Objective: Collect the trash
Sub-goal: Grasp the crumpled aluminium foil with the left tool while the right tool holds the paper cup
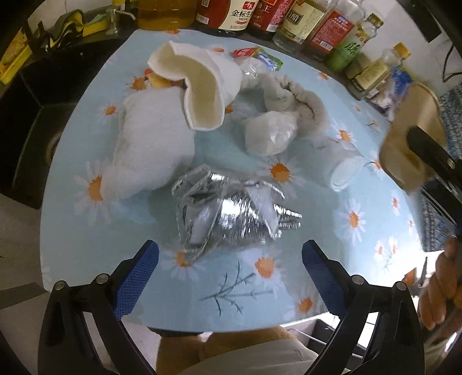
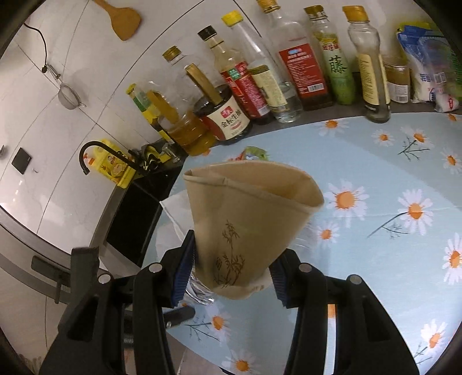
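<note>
Daisy-printed blue tablecloth [image 1: 361, 253] is covering the table in the left wrist view, with sauce and oil bottles [image 1: 236, 14] lining its far edge. The left gripper [image 1: 230, 269] is hovering low over the near edge, its blue-padded fingers [image 1: 138, 277] standing wide apart and holding nothing. Just ahead of them a crumpled silver foil wrapper [image 1: 228, 213] is lying on the cloth; beyond it a squashed white paper cup [image 1: 187, 86] is resting against a white towel [image 1: 150, 144], and a clear plastic bag [image 1: 270, 135] is sitting beside a grey cloth [image 1: 300, 101]. At the right edge a tan paper cup [image 1: 410, 144] is showing, blurred.

Across in the right wrist view, the right gripper [image 2: 231, 265] is clamping that tan paper cup [image 2: 245, 219], bamboo print facing the camera, its mouth squashed and pointing away. It seems lifted off the cloth [image 2: 389, 173], though contact is hard to judge. Behind, bottles [image 2: 288, 72] are standing against a white tiled wall [image 2: 86, 43], with a black faucet [image 2: 98, 153] beside a dark sink [image 2: 135, 213].
</note>
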`<state>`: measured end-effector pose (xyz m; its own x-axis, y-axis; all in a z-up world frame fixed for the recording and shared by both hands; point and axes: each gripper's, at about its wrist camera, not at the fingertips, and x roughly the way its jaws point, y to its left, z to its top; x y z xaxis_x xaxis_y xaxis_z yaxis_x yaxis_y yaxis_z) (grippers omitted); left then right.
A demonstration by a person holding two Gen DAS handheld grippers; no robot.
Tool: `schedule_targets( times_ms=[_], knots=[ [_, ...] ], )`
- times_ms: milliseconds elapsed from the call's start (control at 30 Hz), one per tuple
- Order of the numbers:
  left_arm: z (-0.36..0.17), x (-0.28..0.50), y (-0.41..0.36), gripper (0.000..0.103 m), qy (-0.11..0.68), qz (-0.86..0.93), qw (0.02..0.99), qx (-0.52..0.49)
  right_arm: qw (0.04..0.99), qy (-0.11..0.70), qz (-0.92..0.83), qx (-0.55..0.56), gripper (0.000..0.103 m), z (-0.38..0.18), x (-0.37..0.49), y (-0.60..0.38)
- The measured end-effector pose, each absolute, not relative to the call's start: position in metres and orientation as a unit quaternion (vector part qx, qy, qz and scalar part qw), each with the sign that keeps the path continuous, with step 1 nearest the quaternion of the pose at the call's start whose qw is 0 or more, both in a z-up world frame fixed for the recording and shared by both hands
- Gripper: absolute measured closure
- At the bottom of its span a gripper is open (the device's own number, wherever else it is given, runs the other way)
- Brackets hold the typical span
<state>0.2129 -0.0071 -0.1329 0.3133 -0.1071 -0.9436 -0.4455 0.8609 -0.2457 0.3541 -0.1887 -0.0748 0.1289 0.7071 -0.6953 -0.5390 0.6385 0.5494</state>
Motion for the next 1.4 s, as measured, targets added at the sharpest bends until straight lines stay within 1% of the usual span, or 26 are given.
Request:
schedule_targets(
  times_ms=[133, 267, 367, 400, 433, 500, 533, 600, 1067, 1400],
  knots=[
    [-0.140, 0.225, -0.014, 0.007, 0.591, 0.126, 0.767, -0.216, 0.738, 0.518, 0.425, 0.082, 0.055, -0.081, 0.356, -0.195],
    [-0.151, 0.236, -0.014, 0.007, 0.600, 0.143, 0.754, -0.225, 0.727, 0.525, 0.436, 0.076, 0.055, -0.089, 0.359, -0.193],
    [-0.153, 0.241, -0.015, 0.008, 0.593, 0.165, 0.761, -0.205, 0.716, 0.530, 0.448, 0.075, 0.055, -0.094, 0.362, -0.189],
    [-0.153, 0.242, -0.013, 0.009, 0.590, 0.171, 0.762, -0.204, 0.713, 0.531, 0.451, 0.075, 0.055, -0.095, 0.362, -0.187],
    [-0.154, 0.242, -0.011, 0.020, 0.586, 0.175, 0.763, -0.208, 0.708, 0.535, 0.455, 0.074, 0.055, -0.097, 0.363, -0.185],
    [-0.153, 0.243, -0.007, 0.022, 0.584, 0.178, 0.761, -0.220, 0.701, 0.537, 0.463, 0.070, 0.055, -0.099, 0.364, -0.181],
    [-0.152, 0.243, -0.007, 0.024, 0.581, 0.176, 0.764, -0.218, 0.697, 0.538, 0.469, 0.067, 0.055, -0.100, 0.364, -0.177],
    [-0.150, 0.241, -0.008, 0.026, 0.578, 0.178, 0.768, -0.211, 0.690, 0.539, 0.478, 0.063, 0.055, -0.102, 0.364, -0.173],
    [-0.128, 0.220, -0.011, 0.027, 0.551, 0.189, 0.774, -0.248, 0.656, 0.554, 0.512, 0.032, 0.055, -0.110, 0.360, -0.150],
    [-0.110, 0.185, -0.010, 0.027, 0.516, 0.171, 0.799, -0.258, 0.680, 0.534, 0.502, 0.014, 0.055, -0.087, 0.331, -0.152]
  ],
)
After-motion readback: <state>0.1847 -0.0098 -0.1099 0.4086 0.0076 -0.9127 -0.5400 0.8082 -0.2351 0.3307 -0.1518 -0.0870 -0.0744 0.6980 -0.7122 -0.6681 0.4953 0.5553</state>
